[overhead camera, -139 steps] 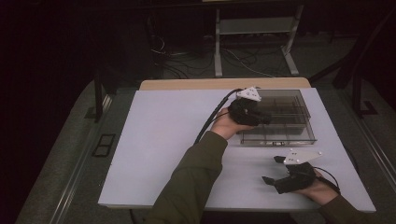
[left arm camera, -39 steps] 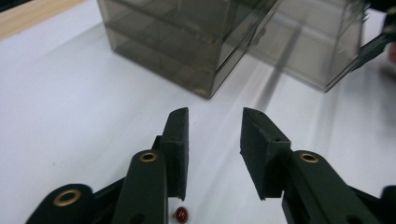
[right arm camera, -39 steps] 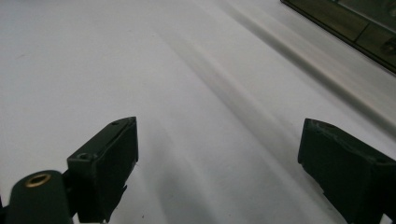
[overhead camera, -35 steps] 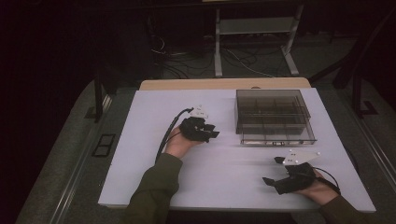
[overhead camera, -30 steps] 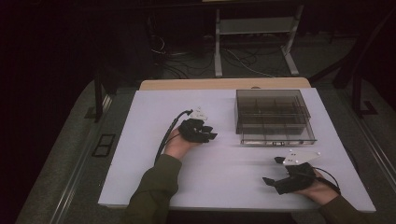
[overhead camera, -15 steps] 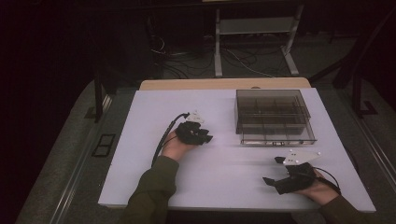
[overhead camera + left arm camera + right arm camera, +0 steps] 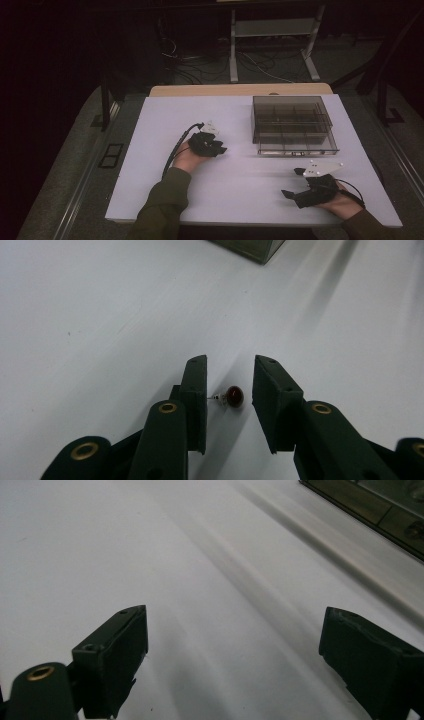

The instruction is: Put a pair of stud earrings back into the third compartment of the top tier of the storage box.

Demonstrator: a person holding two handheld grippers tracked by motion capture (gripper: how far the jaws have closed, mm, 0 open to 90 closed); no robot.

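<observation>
White matte surface (image 7: 150,150) carries a small dark-red bead stud earring (image 7: 234,396) lying at frame centre between the parted jaws of the left gripper (image 7: 229,382), so closing on it seems next, while the right gripper (image 7: 232,645) rests spread wide, empty.

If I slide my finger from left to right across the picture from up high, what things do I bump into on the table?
Left gripper → clear compartment box → right gripper. The box and the right gripper overlap a little in their spans; their middles come in that order.
</observation>
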